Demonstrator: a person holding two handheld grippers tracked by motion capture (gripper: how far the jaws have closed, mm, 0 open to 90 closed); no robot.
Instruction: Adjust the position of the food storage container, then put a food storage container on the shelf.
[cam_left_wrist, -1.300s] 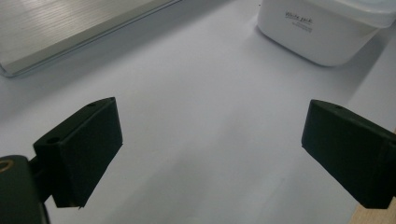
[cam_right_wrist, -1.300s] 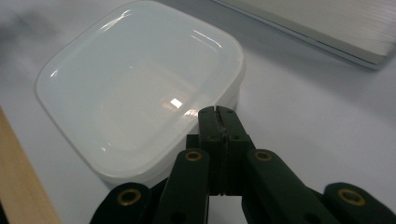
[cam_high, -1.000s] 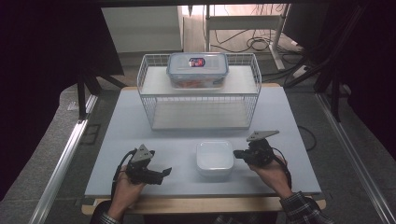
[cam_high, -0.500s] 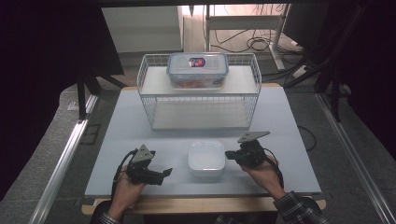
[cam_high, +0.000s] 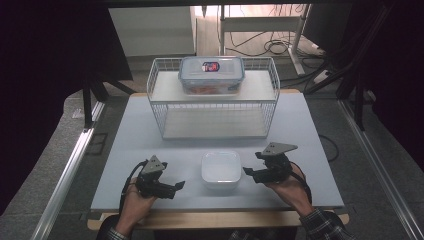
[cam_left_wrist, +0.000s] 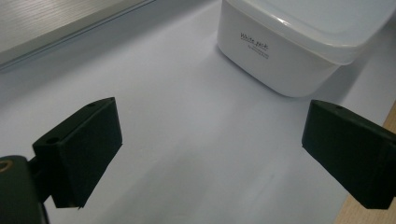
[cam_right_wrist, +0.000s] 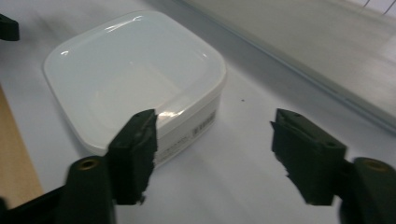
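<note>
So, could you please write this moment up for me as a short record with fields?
Setting: pale table with a white wire rack at its far side
On the rack: clear lidded container on the upper shelf
In hand: white lidded box on the table, between the two claws
Left claw: open, nothing between its jaws, short of the box
Right claw: jaws have just been opening, nothing between them, close beside the box
</note>
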